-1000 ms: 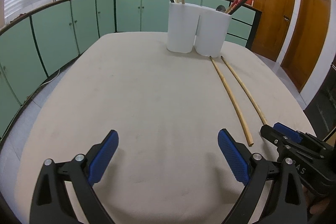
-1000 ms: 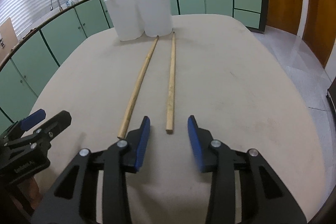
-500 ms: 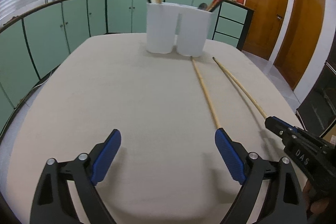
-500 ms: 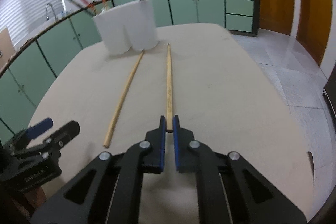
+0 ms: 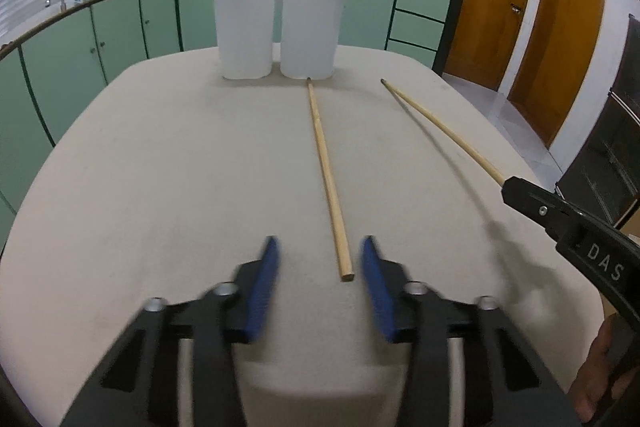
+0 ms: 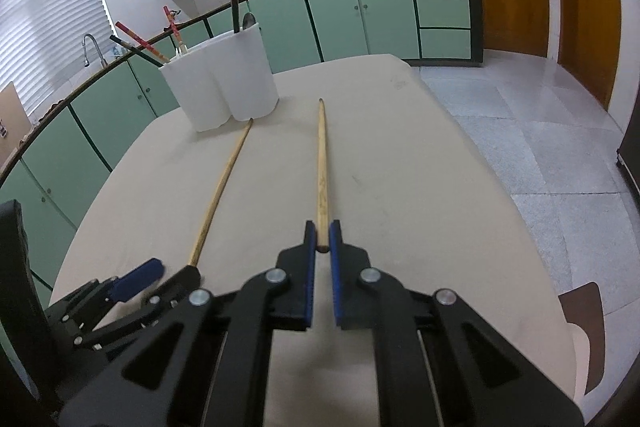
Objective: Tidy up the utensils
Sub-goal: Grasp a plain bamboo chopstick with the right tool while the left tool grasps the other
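Two long wooden chopsticks are in view on the beige table (image 5: 160, 167). My right gripper (image 6: 323, 235) is shut on the near end of one chopstick (image 6: 321, 155) and holds it lifted, tip pointing away; it also shows in the left wrist view (image 5: 440, 131). The other chopstick (image 5: 326, 171) lies flat, its near end between the fingers of my left gripper (image 5: 320, 259), which is part open and blurred; it also shows in the right wrist view (image 6: 224, 187). A white two-cup holder (image 5: 276, 31) with red and black chopsticks stands at the far end, also seen in the right wrist view (image 6: 224, 83).
Green cabinets (image 5: 80, 43) curve around the table's left and far sides. Wooden doors (image 5: 560, 35) stand at the right. The tiled floor (image 6: 540, 131) lies beyond the table's right edge. A brown chair back (image 6: 580, 315) is near the right front corner.
My right gripper closed on its chopstick and raised it. My left gripper moved right to the other chopstick's end and its fingers narrowed around it.
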Demonstrator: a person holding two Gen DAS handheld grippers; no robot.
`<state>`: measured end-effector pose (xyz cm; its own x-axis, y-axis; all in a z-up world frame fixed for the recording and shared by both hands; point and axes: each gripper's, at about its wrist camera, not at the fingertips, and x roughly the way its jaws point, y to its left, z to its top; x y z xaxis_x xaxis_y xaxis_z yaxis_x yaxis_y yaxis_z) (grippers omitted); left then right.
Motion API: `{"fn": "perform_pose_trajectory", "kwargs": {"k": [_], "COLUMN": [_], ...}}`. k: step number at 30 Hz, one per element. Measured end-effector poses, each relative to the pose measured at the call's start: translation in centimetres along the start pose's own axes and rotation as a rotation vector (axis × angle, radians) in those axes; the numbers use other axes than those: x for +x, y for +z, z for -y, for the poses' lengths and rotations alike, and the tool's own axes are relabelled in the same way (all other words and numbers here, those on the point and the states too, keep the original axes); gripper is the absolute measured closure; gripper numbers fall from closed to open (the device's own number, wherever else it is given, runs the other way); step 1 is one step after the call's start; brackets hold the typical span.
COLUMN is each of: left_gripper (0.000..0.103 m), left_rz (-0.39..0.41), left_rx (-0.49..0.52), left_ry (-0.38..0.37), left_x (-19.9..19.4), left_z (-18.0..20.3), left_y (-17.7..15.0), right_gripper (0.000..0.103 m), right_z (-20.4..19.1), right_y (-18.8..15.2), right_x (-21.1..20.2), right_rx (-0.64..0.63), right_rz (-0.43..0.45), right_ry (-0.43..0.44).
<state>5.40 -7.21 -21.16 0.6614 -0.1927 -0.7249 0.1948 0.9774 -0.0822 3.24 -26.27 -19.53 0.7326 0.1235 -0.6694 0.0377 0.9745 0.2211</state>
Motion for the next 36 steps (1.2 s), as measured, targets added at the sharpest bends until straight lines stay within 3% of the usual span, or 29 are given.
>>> {"fn": "perform_pose_trajectory", "kwargs": {"k": [5, 13, 23, 36], "left_gripper": [0.096, 0.097, 0.097, 0.097], "left_rz": [-0.003, 0.029, 0.125, 0.267], "left_rx": [-0.007, -0.012, -0.008, -0.013], "left_ry": [-0.018, -0.012, -0.012, -0.050], "left_x": [0.0, -0.9, -5.2, -10.8], "left_z": [0.0, -0.1, 0.0, 0.2], "left_y": [0.1, 0.5, 3.2, 8.0], "right_gripper": [0.097, 0.097, 0.097, 0.097], "right_z": [-0.5, -1.1, -1.8, -3.8], "right_y": [0.1, 0.3, 1.5, 5.6], "right_x": [0.4, 0.6, -0.6, -5.1], "right_rx": [-0.014, -0.033, -0.092, -0.153], "right_rz": [-0.003, -0.003, 0.015, 0.127], "right_ry": [-0.011, -0.025, -0.062, -0.031]}}
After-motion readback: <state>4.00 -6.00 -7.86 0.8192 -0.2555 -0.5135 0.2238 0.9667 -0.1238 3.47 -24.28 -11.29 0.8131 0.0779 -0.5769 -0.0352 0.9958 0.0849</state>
